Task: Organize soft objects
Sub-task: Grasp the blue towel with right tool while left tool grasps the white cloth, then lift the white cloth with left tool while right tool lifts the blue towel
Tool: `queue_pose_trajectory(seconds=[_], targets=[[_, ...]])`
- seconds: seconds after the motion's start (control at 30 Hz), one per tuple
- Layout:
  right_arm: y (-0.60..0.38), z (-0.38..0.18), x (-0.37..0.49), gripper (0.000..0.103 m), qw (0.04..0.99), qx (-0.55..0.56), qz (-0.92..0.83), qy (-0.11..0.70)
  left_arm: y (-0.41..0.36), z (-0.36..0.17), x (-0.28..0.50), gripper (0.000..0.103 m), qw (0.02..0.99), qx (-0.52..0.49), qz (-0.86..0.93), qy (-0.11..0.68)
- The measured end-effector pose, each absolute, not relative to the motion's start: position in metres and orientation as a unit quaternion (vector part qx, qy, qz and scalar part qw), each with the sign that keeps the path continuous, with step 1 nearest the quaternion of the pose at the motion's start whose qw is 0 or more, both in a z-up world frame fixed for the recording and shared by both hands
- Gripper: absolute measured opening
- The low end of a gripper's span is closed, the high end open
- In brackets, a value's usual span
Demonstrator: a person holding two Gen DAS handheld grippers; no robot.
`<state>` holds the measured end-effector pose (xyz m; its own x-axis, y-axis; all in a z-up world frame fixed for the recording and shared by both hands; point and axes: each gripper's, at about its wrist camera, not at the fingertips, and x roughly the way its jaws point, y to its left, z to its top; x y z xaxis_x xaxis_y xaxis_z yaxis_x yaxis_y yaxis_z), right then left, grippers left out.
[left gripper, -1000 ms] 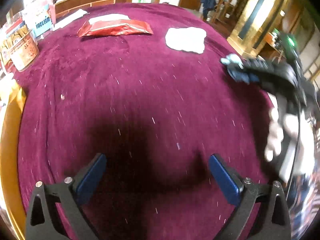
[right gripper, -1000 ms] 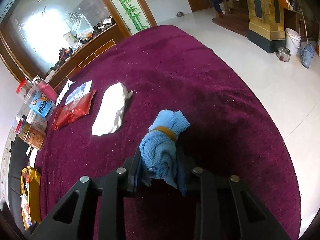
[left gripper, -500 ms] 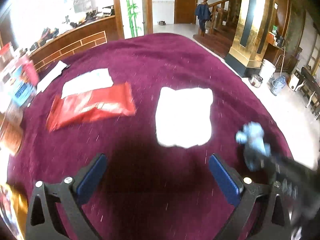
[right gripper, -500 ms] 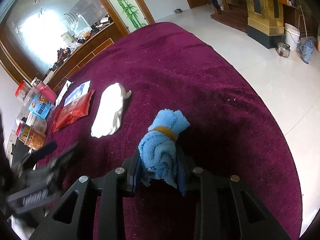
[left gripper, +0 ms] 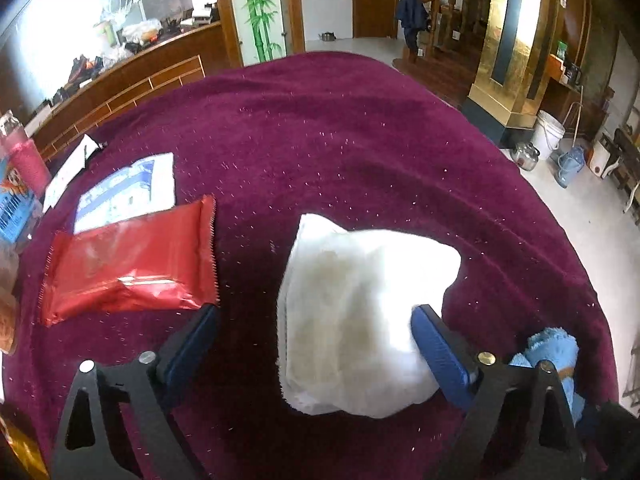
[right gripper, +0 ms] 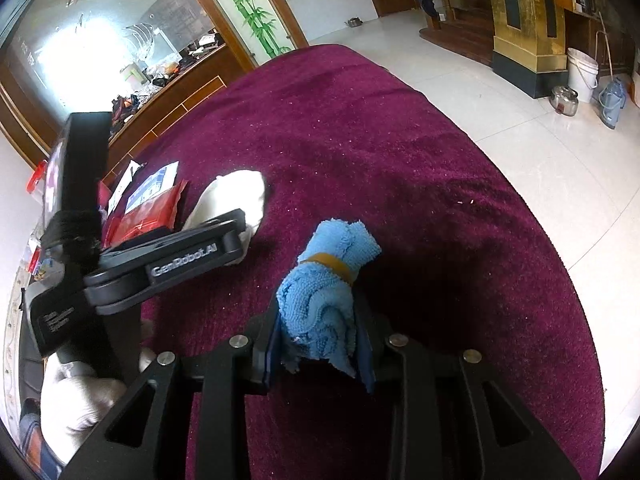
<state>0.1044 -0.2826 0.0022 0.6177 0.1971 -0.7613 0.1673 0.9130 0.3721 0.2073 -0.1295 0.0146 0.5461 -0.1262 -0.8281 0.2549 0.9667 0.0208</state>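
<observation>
Left gripper (left gripper: 316, 332) closing over white pouch (left gripper: 360, 320) on purple cloth (left gripper: 340, 140), pads not yet pressing. Right gripper (right gripper: 320, 344) pinching rolled blue towel (right gripper: 324, 288).

We're in a big, ornate hall, a home's reception room or perhaps a restaurant lobby, hard to say which. A round table under a plush maroon cloth (left gripper: 360, 140) fills the middle. At eleven o'clock, a long wooden counter (left gripper: 132, 76) piled with clutter, beside it a glass panel painted with green bamboo (left gripper: 260, 8). At one o'clock a wooden staircase (left gripper: 448, 28), a gilded pillar (left gripper: 508, 40), and glossy pale floor tiles (right gripper: 520, 120).
</observation>
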Motion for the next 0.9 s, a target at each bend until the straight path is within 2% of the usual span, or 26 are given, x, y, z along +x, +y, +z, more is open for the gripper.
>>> queue_pose_trajectory(seconds=[0.03,0.1,0.17,0.33,0.6,0.8,0.83,0.87,0.9], targets=[[-0.283,0.002,0.104,0.03,0.875,0.208,0.008,0.437,-0.126,0.015,0.208,0.08,0.874,0.047,-0.122,0.468],[-0.282,0.002,0.104,0.03,0.875,0.207,0.008,0.437,-0.125,0.019,0.204,0.043,0.875,0.037,-0.128,0.465],[-0.283,0.002,0.104,0.03,0.875,0.207,0.008,0.437,-0.124,0.024,0.197,0.027,0.872,0.03,-0.146,0.466],[-0.281,0.002,0.104,0.03,0.877,0.2,0.008,0.437,-0.13,0.035,0.165,0.019,0.878,0.063,-0.163,0.446],[-0.285,0.002,0.101,0.028,0.875,0.214,0.018,0.433,-0.12,0.06,0.111,0.019,0.884,0.089,-0.187,0.419],[-0.29,0.001,0.1,0.029,0.869,0.235,0.028,0.436,-0.106,0.063,0.077,0.02,0.87,0.094,-0.206,0.439],[-0.29,0.001,0.101,0.03,0.868,0.237,0.026,0.436,-0.105,0.062,0.071,0.023,0.868,0.1,-0.206,0.44],[-0.29,0.001,0.101,0.03,0.868,0.237,0.026,0.436,-0.103,0.062,0.068,0.044,0.87,0.103,-0.205,0.437],[-0.289,0.002,0.101,0.03,0.868,0.235,0.026,0.437,-0.102,0.062,0.066,0.076,0.873,0.107,-0.201,0.43]])
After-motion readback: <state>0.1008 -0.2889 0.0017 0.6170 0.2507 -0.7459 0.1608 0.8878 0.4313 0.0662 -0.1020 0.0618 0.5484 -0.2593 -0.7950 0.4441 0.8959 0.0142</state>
